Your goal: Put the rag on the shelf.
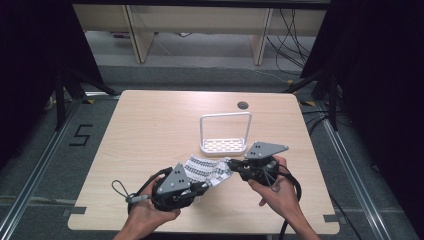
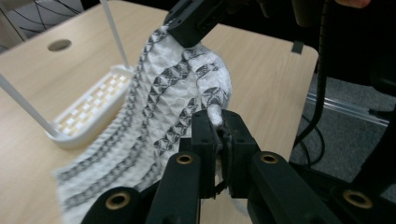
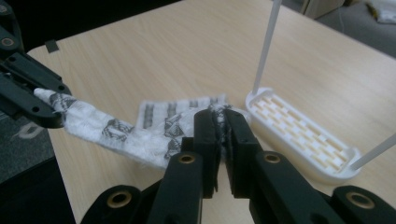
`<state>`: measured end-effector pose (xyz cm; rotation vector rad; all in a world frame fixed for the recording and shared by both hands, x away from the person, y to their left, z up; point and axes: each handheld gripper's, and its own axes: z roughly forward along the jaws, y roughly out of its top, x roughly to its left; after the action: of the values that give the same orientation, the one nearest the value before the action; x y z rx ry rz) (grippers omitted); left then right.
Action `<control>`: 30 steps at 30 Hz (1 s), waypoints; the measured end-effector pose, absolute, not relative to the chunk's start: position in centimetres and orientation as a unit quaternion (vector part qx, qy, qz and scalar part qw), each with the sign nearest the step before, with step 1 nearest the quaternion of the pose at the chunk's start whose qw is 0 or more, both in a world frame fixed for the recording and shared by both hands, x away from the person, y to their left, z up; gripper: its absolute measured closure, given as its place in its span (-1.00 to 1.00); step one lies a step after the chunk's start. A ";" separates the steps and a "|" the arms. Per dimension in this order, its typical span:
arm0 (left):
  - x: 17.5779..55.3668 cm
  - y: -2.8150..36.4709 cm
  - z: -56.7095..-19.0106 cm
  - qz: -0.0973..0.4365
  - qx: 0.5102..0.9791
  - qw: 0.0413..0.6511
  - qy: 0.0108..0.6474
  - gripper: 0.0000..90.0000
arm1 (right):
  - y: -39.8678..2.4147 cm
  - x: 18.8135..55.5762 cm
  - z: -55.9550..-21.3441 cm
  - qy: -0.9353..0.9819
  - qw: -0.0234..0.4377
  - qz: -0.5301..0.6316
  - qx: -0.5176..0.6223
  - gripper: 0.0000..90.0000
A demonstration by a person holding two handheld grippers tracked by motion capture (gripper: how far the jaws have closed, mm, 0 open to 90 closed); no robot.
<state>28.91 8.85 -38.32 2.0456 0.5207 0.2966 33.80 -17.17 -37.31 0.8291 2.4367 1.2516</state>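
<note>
A white cloth with a dark geometric pattern (image 1: 209,170) hangs just above the light wooden table (image 1: 150,130), held between my two grippers. My left gripper (image 1: 204,186) is shut on one corner of it, and in the left gripper view the jaws (image 2: 218,127) pinch a small white fold of the cloth (image 2: 173,93). My right gripper (image 1: 231,164) is shut on the opposite corner. In the right gripper view its jaws (image 3: 222,122) clamp the cloth (image 3: 116,128), which stretches left to the other gripper (image 3: 35,100). The lower part of the cloth sags toward the tabletop.
A white drying rack (image 1: 223,145) with a slotted base and a thin wire hoop stands just behind the cloth, near the table's middle. A cable hole (image 1: 242,105) sits at the far edge. Wooden furniture legs and cables lie on the floor beyond.
</note>
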 end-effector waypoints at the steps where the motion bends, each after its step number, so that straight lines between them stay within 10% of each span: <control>1: 29.3 9.0 -37.5 0.123 0.837 0.488 0.215 0.88 | -17.3 34.0 -36.8 0.845 0.143 0.435 0.278 0.89; 30: 39.9 8.6 -29.1 0.115 0.797 0.528 0.271 0.89 | -19.4 39.3 -27.2 0.813 0.169 0.462 0.311 0.90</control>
<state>39.92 8.65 -29.10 1.9045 0.6474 0.2742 39.30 -19.42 -27.24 0.8842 2.3107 1.3144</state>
